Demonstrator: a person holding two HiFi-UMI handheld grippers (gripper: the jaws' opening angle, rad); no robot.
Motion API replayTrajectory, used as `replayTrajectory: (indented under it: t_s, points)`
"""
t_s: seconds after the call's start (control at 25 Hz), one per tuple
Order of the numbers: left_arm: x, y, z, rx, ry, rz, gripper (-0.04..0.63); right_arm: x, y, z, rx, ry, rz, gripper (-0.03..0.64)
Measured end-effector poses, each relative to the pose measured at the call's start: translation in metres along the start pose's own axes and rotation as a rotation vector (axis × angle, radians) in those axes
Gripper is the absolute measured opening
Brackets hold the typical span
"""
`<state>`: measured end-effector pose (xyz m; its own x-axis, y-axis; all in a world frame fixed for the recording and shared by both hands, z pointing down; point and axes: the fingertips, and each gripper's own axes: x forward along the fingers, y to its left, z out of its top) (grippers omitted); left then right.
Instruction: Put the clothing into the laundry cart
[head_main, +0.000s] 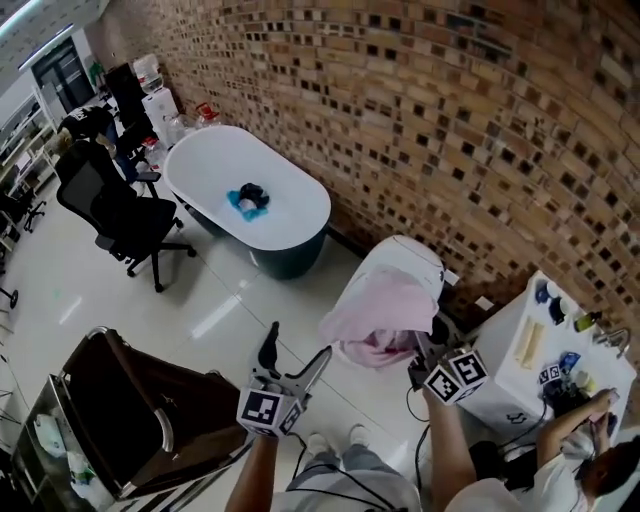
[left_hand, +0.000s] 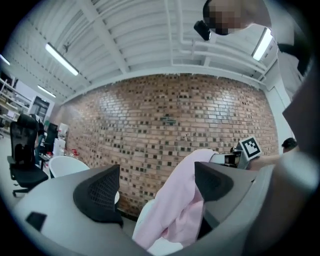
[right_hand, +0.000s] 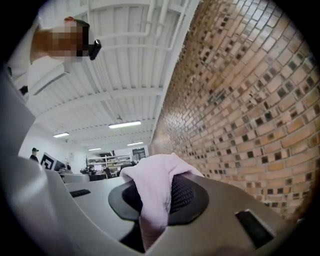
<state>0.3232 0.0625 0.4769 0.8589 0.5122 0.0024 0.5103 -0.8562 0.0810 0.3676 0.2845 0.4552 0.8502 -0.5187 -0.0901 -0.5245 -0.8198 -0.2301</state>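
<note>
A pale pink garment (head_main: 385, 312) lies draped over a white rounded seat (head_main: 405, 258) by the brick wall. My right gripper (head_main: 428, 352) is at its right edge. In the right gripper view the jaws (right_hand: 157, 196) are shut on a fold of the pink cloth (right_hand: 152, 182). My left gripper (head_main: 295, 358) hangs open over the floor left of the garment, nothing between its fingers. In the left gripper view the garment (left_hand: 175, 210) shows between the open jaws, farther off. The laundry cart (head_main: 130, 425), dark-lined with a metal frame, stands at lower left.
A white oval table (head_main: 290, 215) holds a dark and blue bundle (head_main: 248, 200). A black office chair (head_main: 115, 215) stands left of it. A white cabinet (head_main: 510, 370) with small items is at right, with a person (head_main: 580, 450) beside it. A brick wall (head_main: 450, 120) runs behind.
</note>
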Motion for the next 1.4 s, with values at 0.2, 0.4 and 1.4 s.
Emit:
replayTrajectory:
  t_s: [0.2,0.4,1.4]
  points:
    - [-0.039,0.010,0.048,0.023,-0.074,0.096,0.454,-0.005,0.057,0.067,-0.038,-0.121,0.119,0.091]
    - [-0.079,0.020,0.076,0.088,-0.094,0.186,0.453,0.016,0.106,0.091,-0.023,-0.167,0.259,0.091]
    - [-0.428,0.135,0.142,0.087,-0.158,0.858,0.451,0.134,0.518,0.115,0.157,-0.262,1.048,0.091]
